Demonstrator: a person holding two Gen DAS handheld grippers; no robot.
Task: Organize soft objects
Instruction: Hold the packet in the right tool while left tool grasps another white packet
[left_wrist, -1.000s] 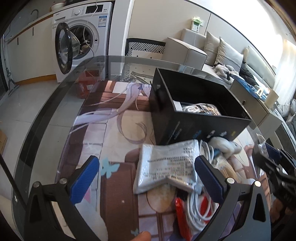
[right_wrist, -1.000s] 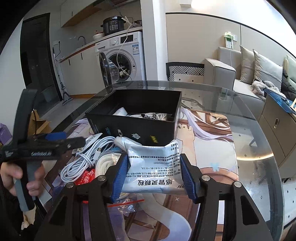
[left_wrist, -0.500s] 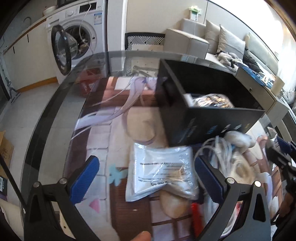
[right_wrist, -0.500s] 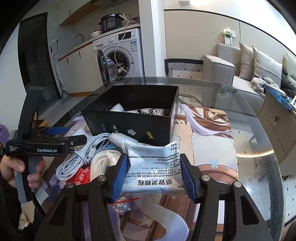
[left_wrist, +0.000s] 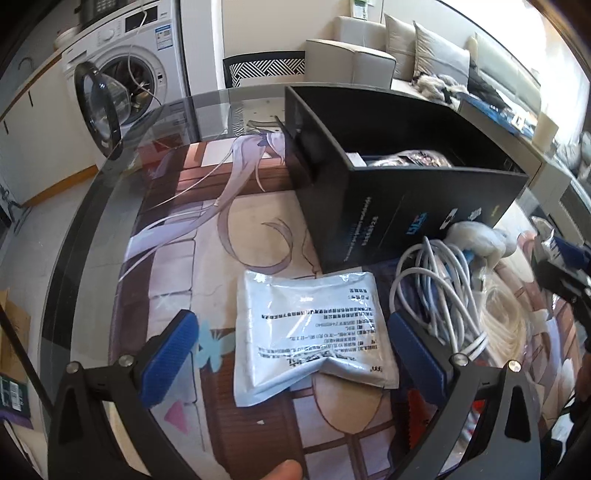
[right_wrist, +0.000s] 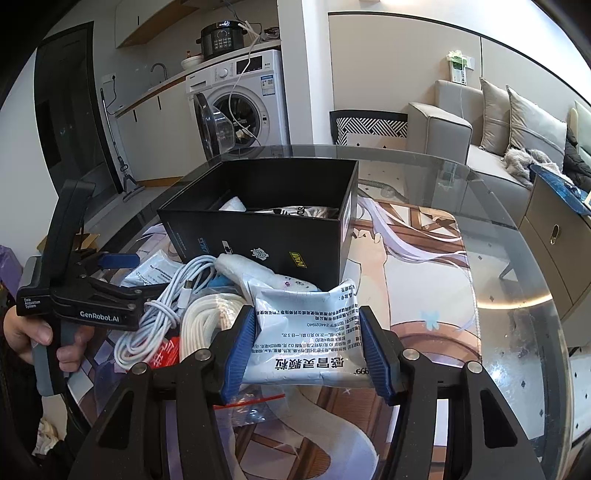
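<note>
I judge the task as only partly done: some soft things already lie inside the black box (right_wrist: 258, 229), and a pile is left outside it. Going from the left in the right wrist view, I see a hand (right_wrist: 40, 336) that carries my left gripper (right_wrist: 122, 260); in its own view its blue pads are spread wide, one on each side of the white medicine pouch (left_wrist: 310, 325), and I do not see them touching it. Just right of this gripper lies a small printed bag (right_wrist: 155, 269), then a coil of thin white cable (right_wrist: 162, 314) and a thicker white cord (right_wrist: 207, 314), with a red packet (right_wrist: 168, 354) near the front edge of the pile. A white soft roll (right_wrist: 258, 273) rests against the near wall of the box. In the middle, my right gripper (right_wrist: 306, 350) pinches the medicine pouch between its two blue pads; the pouch bulges upward between them, so I read this as a real grip. The pouch sits just in front of the box, its far edge very near the box wall, over the glass table (right_wrist: 517, 295). Under it lies a clear zip bag (right_wrist: 251, 402). What is left, as I judge: to carry this pouch into the box, and then the roll and the small bags. If the cables belong in the box also, I cannot tell.
</note>
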